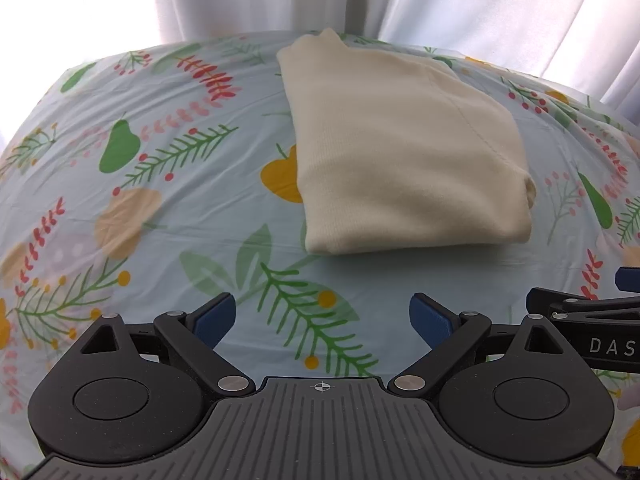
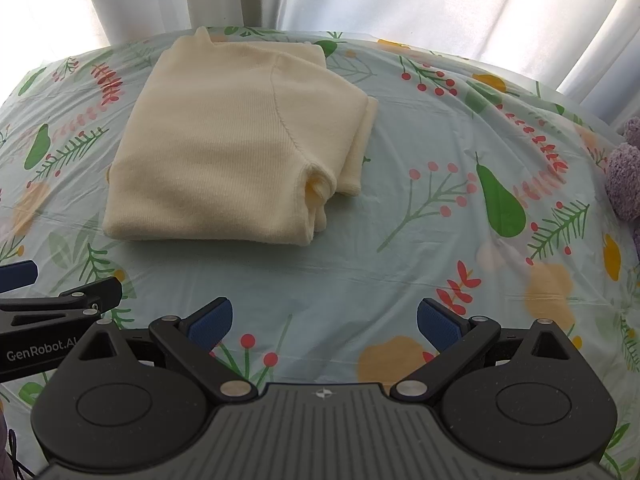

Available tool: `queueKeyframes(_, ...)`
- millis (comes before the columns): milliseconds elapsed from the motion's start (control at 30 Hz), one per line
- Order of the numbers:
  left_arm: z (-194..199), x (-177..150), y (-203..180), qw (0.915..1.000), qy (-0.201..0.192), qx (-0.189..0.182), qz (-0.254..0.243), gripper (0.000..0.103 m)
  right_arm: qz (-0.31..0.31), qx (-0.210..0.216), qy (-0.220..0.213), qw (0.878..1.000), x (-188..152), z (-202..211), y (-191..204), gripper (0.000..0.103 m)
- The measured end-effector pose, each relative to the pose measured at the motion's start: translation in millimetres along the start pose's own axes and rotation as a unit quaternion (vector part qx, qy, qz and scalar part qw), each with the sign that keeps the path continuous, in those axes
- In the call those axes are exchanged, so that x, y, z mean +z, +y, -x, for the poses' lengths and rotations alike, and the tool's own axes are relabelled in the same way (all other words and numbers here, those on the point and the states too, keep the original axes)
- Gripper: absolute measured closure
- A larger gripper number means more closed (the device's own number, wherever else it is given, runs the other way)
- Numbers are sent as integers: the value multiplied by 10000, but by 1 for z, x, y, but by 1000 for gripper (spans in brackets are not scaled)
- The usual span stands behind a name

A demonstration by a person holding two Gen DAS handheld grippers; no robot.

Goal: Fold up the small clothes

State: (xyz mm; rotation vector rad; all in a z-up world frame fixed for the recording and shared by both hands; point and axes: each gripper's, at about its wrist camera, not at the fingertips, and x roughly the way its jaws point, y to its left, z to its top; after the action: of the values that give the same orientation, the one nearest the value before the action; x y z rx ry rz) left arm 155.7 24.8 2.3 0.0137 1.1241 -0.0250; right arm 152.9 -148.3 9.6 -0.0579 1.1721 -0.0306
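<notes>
We note the folded cream sweater (image 1: 400, 148) ahead of both grippers on the table (image 1: 120, 240), right of the left gripper (image 1: 322, 320), left of the right gripper (image 2: 324, 322), both spread wide and empty.

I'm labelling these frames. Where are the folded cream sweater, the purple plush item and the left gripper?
folded cream sweater (image 2: 224, 152): right wrist view, top layer.
purple plush item (image 2: 624, 176): right wrist view, fuzzy edge.
left gripper (image 1: 322, 316): left wrist view, between its open jaws.
</notes>
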Motion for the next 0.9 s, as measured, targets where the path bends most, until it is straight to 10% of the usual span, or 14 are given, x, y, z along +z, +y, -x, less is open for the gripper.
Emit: queueKeyframes(900,-2,3,1,10000,-4,-12,-80,6,-8,3,-73,10000,0,2,-2,4)
